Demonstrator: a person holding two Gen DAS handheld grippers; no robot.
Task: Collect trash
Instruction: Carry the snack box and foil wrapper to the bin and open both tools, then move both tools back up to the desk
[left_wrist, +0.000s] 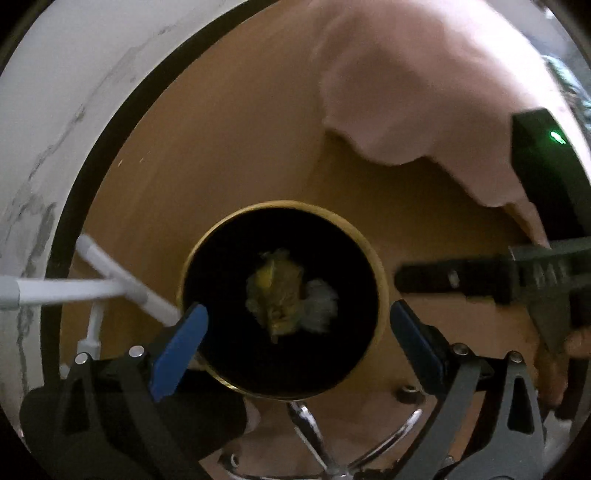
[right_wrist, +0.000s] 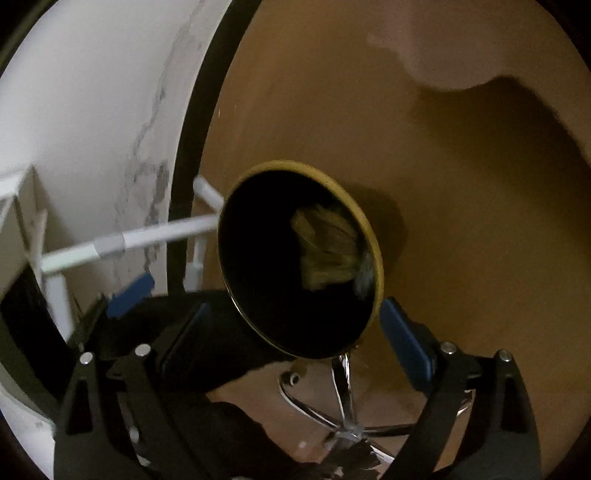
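Observation:
A round black bin with a gold rim (left_wrist: 284, 203) stands on the brown floor, right below both grippers. Inside it lie a crumpled yellow wad (left_wrist: 277, 295) and a white paper wad (left_wrist: 321, 306). My left gripper (left_wrist: 299, 343) hangs over the bin's mouth, blue pads wide apart with nothing between them. My right gripper (right_wrist: 295, 339) is open too and straddles the near part of the bin's rim (right_wrist: 378, 258) without touching it. From this side the yellow wad (right_wrist: 325, 251) and white wad (right_wrist: 364, 280) show in the bin. One right finger (left_wrist: 443, 280) shows beside the bin.
A pink cloth (left_wrist: 424, 92) hangs over the floor at the upper right. A white tube frame (left_wrist: 110, 280) stands left of the bin, by a white marbled wall (right_wrist: 92, 110). A chrome chair base (right_wrist: 347, 424) with castors sits just near the bin.

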